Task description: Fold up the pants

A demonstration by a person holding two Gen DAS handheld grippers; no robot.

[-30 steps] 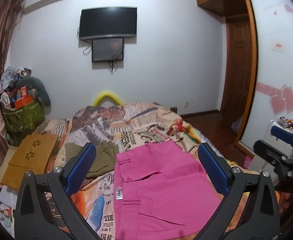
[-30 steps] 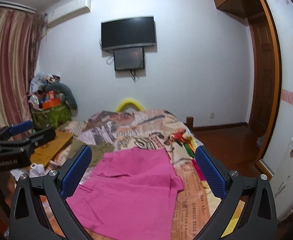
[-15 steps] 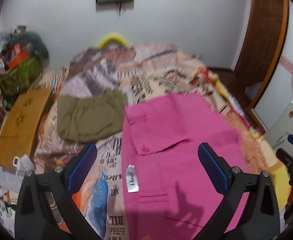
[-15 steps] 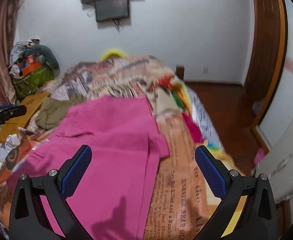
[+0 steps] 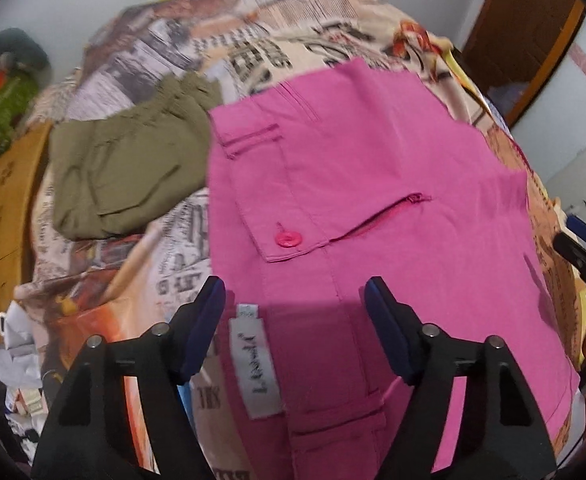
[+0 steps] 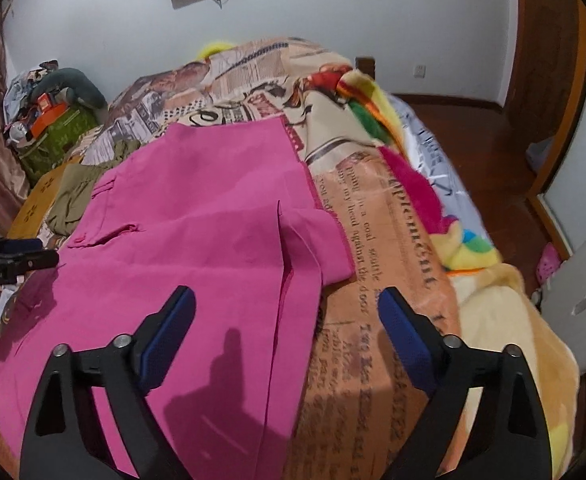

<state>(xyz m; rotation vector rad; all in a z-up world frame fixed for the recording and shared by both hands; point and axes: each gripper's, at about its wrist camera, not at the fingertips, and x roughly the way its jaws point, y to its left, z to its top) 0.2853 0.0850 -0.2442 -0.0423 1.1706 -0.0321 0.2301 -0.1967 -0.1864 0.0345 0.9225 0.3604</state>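
Observation:
Pink pants lie spread flat on the bed, waistband with a pink button and a white label at their left edge. My left gripper is open and empty, just above the waistband near the label. My right gripper is open and empty, just above the pants' right edge, where a leg hem is folded. The pants also show in the right wrist view. The right gripper shows at the far right of the left wrist view.
Folded olive-green pants lie left of the pink pair. The bed has a newspaper-print cover and a colourful blanket at its right edge. A wooden board and a cluttered green basket stand at the left.
Both grippers have tilted down and dropped close to the pink pants. Their jaws have narrowed but stay open. The pants have not moved.

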